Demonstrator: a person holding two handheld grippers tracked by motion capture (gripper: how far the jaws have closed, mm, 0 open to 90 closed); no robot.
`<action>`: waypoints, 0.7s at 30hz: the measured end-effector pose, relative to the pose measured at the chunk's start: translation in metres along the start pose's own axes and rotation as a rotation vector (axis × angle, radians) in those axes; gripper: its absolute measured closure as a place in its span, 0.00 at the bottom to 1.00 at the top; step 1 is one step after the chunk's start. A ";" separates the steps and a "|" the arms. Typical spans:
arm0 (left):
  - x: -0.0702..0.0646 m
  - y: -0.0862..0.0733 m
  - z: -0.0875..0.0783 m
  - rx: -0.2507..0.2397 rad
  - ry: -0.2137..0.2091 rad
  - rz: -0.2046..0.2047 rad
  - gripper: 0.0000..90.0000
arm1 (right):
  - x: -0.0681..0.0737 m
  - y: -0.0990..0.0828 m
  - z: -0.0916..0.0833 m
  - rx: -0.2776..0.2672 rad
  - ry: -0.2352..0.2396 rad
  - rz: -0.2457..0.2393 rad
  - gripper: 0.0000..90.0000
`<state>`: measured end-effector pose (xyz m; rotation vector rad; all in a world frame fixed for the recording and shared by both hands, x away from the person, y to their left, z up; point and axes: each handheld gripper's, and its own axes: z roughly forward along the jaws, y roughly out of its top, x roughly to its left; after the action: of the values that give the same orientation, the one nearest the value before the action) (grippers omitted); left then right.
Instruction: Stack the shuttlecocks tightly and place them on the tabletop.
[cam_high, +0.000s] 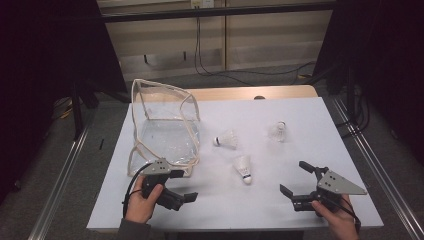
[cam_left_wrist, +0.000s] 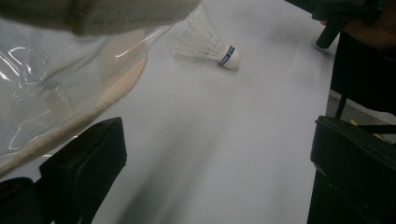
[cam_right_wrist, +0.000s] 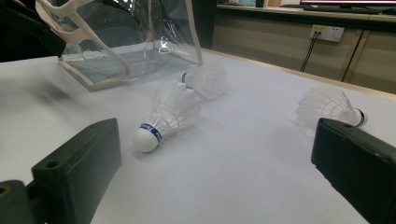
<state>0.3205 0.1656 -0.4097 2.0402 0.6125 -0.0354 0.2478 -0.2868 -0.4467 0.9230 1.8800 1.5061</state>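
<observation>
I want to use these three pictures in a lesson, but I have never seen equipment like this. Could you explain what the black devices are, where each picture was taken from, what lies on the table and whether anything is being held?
A person sits at a white table and holds a hand-operated clamp with two black jaws in each hand: the left gripper and the right gripper. The high view looks down from above. The other two pictures come from cameras riding on the grippers, looking out between their jaws. On the table stand a clear plastic bag with cream trim and three white shuttlecocks: the nearest shuttlecock, a middle shuttlecock and a far shuttlecock. Both grippers are open and hold nothing; the left one is close beside the bag.
</observation>
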 end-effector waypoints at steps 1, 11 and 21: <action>0.000 0.000 -0.001 0.001 0.003 0.000 0.04 | 0.000 0.000 0.000 0.000 0.000 0.000 0.01; 0.004 -0.003 -0.009 -0.003 0.012 0.016 0.04 | 0.000 0.000 0.000 0.001 0.003 -0.003 0.01; 0.009 -0.006 -0.016 -0.012 0.021 0.018 0.04 | 0.000 0.000 0.000 0.000 0.002 -0.002 0.01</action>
<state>0.3221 0.1847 -0.4086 2.0369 0.6062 -0.0002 0.2480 -0.2864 -0.4467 0.9193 1.8818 1.5063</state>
